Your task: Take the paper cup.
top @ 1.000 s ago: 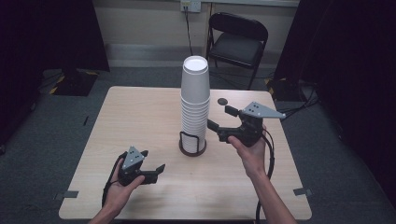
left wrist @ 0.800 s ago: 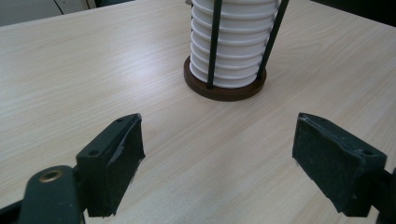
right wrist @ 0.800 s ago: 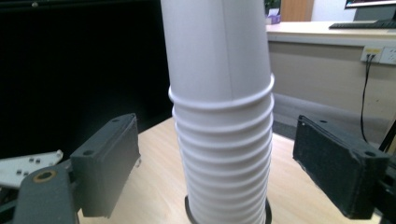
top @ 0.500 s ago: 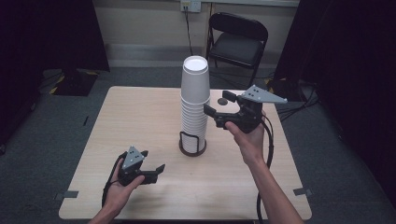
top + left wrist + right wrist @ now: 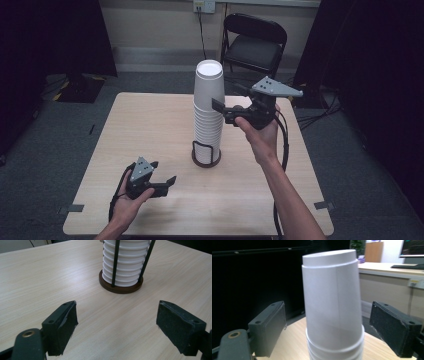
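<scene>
A tall stack of upturned white paper cups (image 5: 208, 117) stands in a dark round holder (image 5: 206, 156) with thin wire posts, at the middle of the wooden table (image 5: 145, 125). My right gripper (image 5: 222, 111) is raised at the stack's right side, level with the top cup (image 5: 209, 82). In the right gripper view its open jaws flank that top cup (image 5: 332, 297), with a gap on each side. My left gripper (image 5: 161, 174) rests open near the table's front left, with nothing between its jaws. In the left gripper view (image 5: 116, 315) it points at the holder (image 5: 120, 287) and the lowest cups (image 5: 125, 265).
A black folding chair (image 5: 255, 42) stands beyond the table's far edge. Cables run across the grey floor to the right. Bare tabletop lies on both sides of the holder.
My right gripper has risen along the cup stack, from near its lower half to the level of the top cup. The left gripper has stayed in place.
</scene>
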`<state>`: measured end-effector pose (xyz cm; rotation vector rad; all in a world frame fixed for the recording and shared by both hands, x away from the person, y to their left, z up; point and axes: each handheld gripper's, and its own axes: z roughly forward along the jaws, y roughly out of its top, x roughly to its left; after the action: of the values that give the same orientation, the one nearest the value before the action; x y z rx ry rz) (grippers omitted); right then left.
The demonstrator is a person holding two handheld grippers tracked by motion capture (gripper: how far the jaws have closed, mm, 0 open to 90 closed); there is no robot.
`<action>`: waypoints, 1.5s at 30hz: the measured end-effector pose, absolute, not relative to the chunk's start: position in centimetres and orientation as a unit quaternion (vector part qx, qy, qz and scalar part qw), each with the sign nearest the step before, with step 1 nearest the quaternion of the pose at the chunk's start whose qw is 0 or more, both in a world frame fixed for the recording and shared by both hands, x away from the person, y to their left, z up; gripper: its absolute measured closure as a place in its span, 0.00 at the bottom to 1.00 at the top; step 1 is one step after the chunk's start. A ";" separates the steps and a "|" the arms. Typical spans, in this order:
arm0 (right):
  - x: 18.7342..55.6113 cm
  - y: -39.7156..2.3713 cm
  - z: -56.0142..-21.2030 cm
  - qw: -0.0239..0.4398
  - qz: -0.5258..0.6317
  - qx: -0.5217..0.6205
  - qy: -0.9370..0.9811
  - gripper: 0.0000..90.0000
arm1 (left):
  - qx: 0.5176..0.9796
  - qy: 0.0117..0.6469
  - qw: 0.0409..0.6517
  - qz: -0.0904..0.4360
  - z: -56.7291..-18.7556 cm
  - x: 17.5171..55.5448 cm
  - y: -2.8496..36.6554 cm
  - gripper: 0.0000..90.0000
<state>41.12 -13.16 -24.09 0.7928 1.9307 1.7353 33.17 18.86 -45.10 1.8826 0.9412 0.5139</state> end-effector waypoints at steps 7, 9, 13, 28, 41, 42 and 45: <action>42.4 -12.2 -23.8 0.207 0.628 0.289 0.692 0.15 | 0.766 0.386 0.469 0.210 -45.1 33.2 18.9 0.19; 42.8 -12.0 -23.8 0.212 0.627 0.290 0.691 0.15 | 0.766 0.386 0.469 0.209 -45.1 33.2 18.9 0.19; 43.6 -11.4 -23.9 0.204 0.630 0.293 0.690 0.15 | 0.765 0.388 0.469 0.208 -45.1 33.2 18.9 0.19; 45.8 -9.1 -26.0 0.202 0.600 0.308 0.710 0.12 | 0.761 0.392 0.472 0.211 -45.0 33.2 19.3 0.19; 46.2 -8.2 -26.6 0.219 0.576 0.312 0.723 0.10 | 0.763 0.391 0.470 0.211 -45.1 33.2 19.3 0.19; 46.1 -8.2 -26.7 0.220 0.574 0.313 0.724 0.10 | 0.763 0.391 0.470 0.211 -45.1 33.2 19.3 0.19; 46.0 -8.1 -26.7 0.229 0.571 0.310 0.725 0.10 | 0.764 0.390 0.469 0.211 -45.1 33.2 19.3 0.19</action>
<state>46.00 -8.08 -26.74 0.8546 1.9943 1.5720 33.18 19.29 -45.10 1.8725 0.9565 0.5181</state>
